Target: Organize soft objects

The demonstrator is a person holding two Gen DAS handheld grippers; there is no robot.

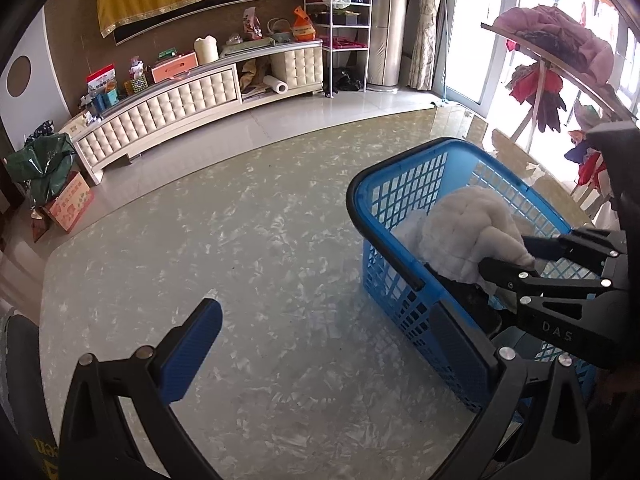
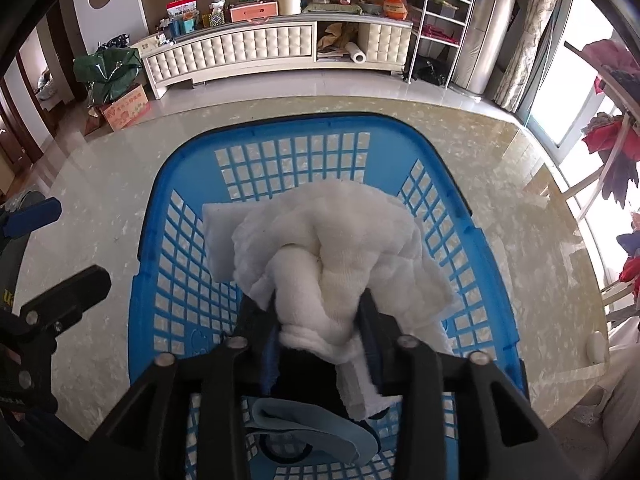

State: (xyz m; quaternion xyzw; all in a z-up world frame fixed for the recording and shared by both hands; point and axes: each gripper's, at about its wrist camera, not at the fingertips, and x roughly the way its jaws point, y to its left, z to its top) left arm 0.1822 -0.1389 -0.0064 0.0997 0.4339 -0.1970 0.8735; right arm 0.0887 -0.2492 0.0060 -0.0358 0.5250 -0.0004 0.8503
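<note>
While the white towel (image 2: pixel 320 256) is bunched up in a soft lump, it hangs right over the middle of the blue basket (image 2: pixel 288 152). The right gripper (image 2: pixel 320 308) has its fingers (image 2: pixel 370 312) clenched on the towel's lower end, so the lump sticks out straight ahead of them and points toward the far wall of the basket. The towel's loose parts spill to both sides, and I cannot tell if any of it touches the basket floor yet. A light blue cloth (image 2: pixel 304 428) already lies inside the basket, near its close end, under the gripper.

So the way to go is down: the towel looks ready to drop in once the fingers let go, and I think this step is nearly done.

The left gripper (image 1: pixel 320 356) is off to the side with its fingers (image 1: pixel 192 352) spread wide and holding nothing. It hovers over the shiny counter (image 1: pixel 200 240), just beside the basket's near corner. The right one is clearly the nearer of the two to the towel.
</note>
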